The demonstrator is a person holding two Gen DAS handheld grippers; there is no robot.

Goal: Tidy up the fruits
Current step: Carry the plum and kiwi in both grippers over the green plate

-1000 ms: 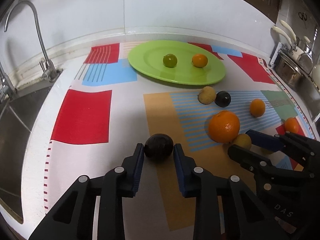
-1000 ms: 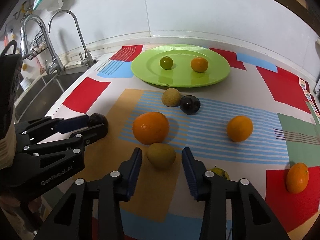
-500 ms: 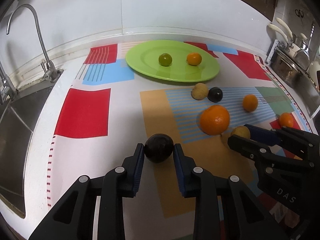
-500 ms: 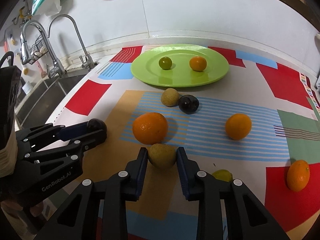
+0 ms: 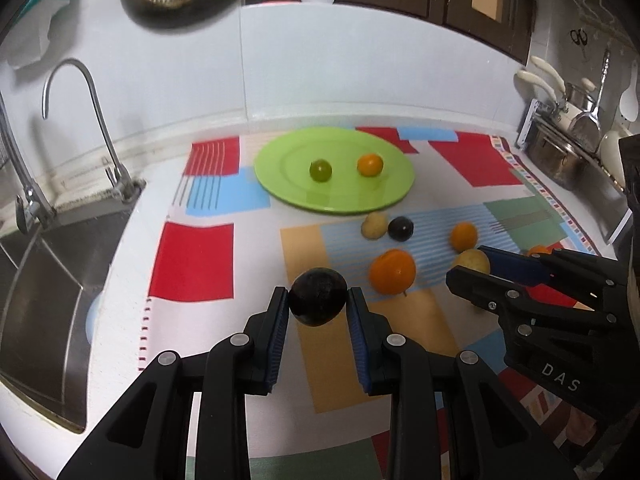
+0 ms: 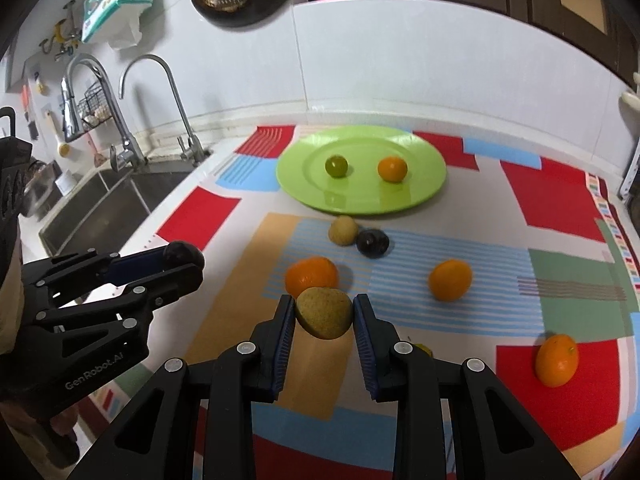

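Both grippers are in the lift-and-carry step. The left gripper (image 5: 318, 306) clamps a dark fruit (image 5: 317, 296); the right gripper (image 6: 324, 316) pinches a tan fruit (image 6: 324, 312), both seemingly clear of the surface. Next, carry them forward to the green plate (image 5: 280, 184) ahead.

Both grippers are matte black plastic linkages with silver screw heads at the joints and ribbed blue pads lining the inner faces of the fingers. In the left wrist view, the right gripper (image 5: 474, 266) at 3 o'clock carries white "DAS" lettering. In the right wrist view, the left gripper (image 6: 188, 260) at 9 o'clock reads "GenRobot.AI".
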